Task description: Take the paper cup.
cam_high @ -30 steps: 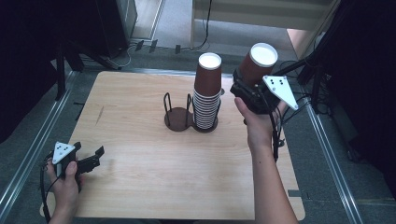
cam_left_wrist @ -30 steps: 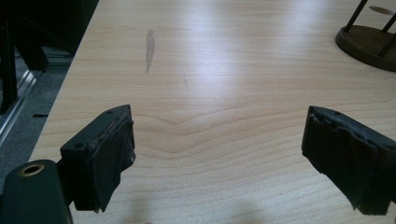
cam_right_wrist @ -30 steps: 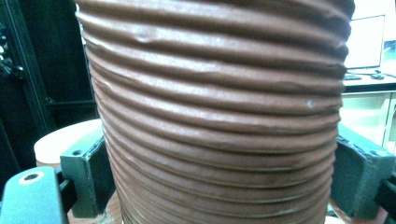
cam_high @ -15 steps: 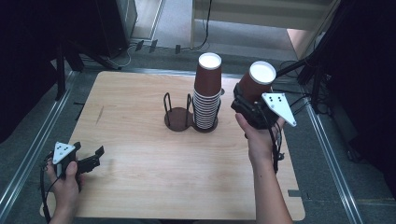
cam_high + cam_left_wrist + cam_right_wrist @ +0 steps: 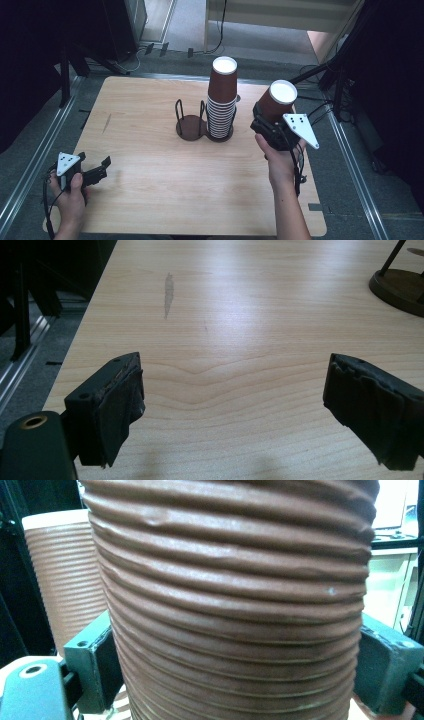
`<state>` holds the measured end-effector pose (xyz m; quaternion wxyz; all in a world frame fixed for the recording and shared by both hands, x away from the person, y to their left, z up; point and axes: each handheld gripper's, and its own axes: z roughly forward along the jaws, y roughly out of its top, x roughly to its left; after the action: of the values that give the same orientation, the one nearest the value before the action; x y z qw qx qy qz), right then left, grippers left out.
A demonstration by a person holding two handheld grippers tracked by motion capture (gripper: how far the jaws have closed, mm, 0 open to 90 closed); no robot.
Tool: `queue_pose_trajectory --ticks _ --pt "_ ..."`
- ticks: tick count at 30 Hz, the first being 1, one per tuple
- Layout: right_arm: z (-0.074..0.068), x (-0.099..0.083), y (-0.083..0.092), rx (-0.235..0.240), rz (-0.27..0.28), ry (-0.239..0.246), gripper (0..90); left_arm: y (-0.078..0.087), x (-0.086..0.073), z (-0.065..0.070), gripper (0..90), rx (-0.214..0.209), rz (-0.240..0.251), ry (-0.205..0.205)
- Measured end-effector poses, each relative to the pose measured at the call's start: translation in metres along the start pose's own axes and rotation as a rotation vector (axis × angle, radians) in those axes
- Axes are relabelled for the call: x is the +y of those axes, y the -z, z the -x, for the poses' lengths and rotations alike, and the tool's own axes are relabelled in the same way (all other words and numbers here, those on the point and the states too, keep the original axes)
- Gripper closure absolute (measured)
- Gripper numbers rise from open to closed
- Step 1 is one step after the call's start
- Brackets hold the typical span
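A brown ribbed paper cup [image 5: 276,102] [image 5: 235,600] with a white inside is clamped in my right gripper [image 5: 267,125], held tilted above the table's right side. To its left a tall stack of the same cups [image 5: 221,100] [image 5: 65,575] stands in one ring of a dark two-ring cup holder [image 5: 192,125]; the other ring is bare. My left gripper [image 5: 92,172] [image 5: 235,410] rests low near the table's front left corner, jaws apart with bare wood between the pads [image 5: 120,410].
The wooden table [image 5: 150,190] has a small grey smudge [image 5: 168,290] near its left edge. Metal rails [image 5: 30,175] run along both sides, and cables [image 5: 320,112] trail off the right edge. Dark stands and floor lie behind.
The right hand has come down and slightly nearer with the single cup. The left hand and the cup stack have stayed where they were.
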<state>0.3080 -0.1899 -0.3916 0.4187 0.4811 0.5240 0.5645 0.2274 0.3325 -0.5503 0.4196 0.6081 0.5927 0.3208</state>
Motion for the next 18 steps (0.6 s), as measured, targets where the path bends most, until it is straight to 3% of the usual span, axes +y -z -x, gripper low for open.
queue_pose_trajectory --ticks 18 --pt "0.002 -0.043 0.013 0.003 -0.050 0.001 11.2 0.001 0.000 0.000 9.9 0.005 0.003 0.002"
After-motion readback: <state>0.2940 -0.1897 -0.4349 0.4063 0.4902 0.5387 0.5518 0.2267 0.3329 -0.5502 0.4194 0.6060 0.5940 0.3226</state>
